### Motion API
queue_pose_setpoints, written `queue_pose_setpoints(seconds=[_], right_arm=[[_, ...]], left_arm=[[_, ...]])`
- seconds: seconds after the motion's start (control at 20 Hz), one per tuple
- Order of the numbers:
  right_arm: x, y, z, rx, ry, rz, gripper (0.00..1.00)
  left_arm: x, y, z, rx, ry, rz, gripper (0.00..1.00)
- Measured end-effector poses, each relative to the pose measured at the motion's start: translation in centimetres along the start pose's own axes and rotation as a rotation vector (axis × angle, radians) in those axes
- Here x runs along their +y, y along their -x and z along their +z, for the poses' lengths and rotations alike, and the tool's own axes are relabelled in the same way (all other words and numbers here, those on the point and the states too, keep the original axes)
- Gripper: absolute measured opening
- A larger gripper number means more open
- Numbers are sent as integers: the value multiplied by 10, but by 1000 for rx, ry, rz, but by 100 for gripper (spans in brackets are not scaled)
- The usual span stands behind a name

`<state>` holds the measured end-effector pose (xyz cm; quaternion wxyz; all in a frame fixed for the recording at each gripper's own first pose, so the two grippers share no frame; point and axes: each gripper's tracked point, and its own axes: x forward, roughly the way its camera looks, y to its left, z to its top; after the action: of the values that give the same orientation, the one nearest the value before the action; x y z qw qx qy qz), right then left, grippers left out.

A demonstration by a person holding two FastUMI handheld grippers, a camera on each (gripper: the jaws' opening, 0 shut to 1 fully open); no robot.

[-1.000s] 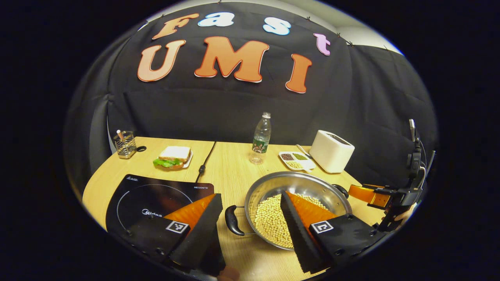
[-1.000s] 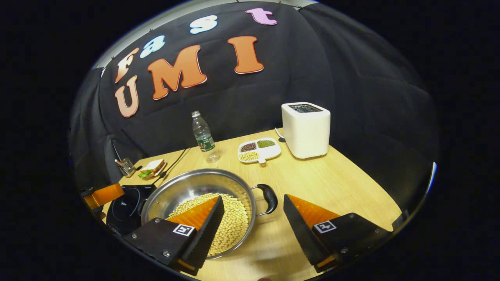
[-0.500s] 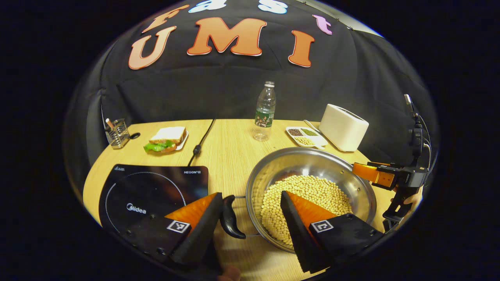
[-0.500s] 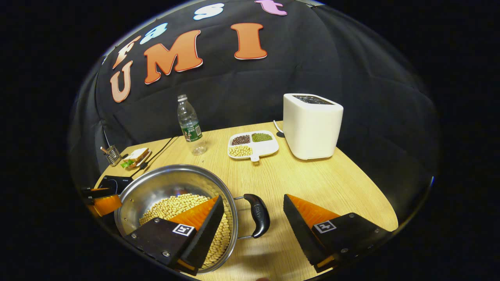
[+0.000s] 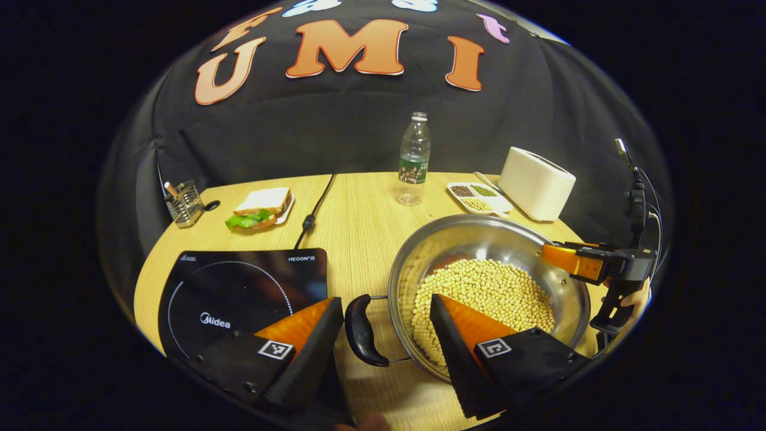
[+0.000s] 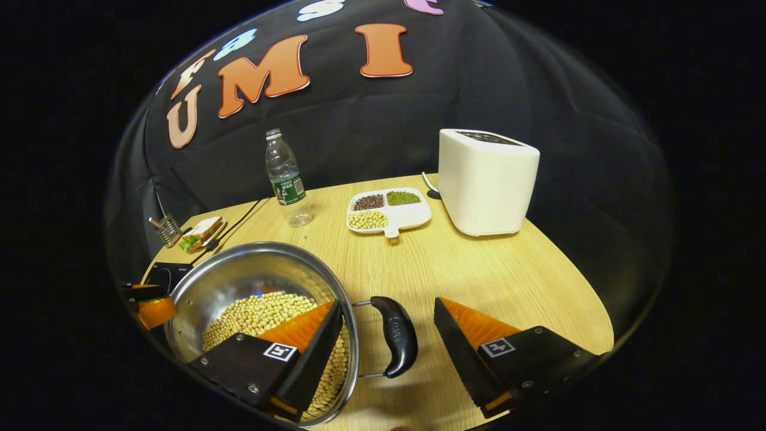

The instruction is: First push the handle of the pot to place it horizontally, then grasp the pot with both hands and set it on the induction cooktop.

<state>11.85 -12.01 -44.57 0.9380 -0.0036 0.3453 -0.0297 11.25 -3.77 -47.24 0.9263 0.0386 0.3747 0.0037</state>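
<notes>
The stainless-steel pot [image 5: 479,239], round, shallow and shiny, sat on the pale wood-grain table [image 6: 479,269] with a bed of small rounded soybeans [image 5: 485,293] covering its bottom. In the left gripper view, the left gripper [image 5: 386,326] stood wide open with the pot's curved black left handle [image 5: 362,329] in the gap between its fingers, touching neither that I could tell; one wedge-shaped finger lay over the beans, the other over the near corner of the induction cooktop [image 5: 239,287], a flat glossy black slab with a dotted ring, just beside the handle. In the right gripper view, the right gripper [image 6: 389,335] was likewise spread wide, the pot's black right handle [image 6: 398,335] on its thin wire brackets sitting between the fingers without clear contact, one finger reaching over the pot's rim above the beans. Beyond that gripper stood a smooth white boxy toaster [image 6: 486,179] with rounded corners, a white divided dish [image 6: 389,212] of dark, green and pale beans, and a clear ribbed plastic bottle [image 6: 286,179]. Farther off from the left gripper lay a sandwich [image 5: 260,206] with lettuce on a plate, a wire mesh holder [image 5: 182,206], and a black power cord [image 5: 314,209].
</notes>
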Motion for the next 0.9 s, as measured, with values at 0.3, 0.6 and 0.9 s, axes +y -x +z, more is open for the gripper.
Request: queue_pose_setpoints(seconds=[0.3,0.6,0.9], right_arm=[[3,-5,-5,33,-3,21,95],[11,-9,-14,100,-37,65,79],[7,-3,-20,135,-34,68,63]], left_arm=[[-1,-20,-9,51,39,-38,97],[9,-27,-10,94,47,-29,72],[10,-33,-15,181,51,10,63]])
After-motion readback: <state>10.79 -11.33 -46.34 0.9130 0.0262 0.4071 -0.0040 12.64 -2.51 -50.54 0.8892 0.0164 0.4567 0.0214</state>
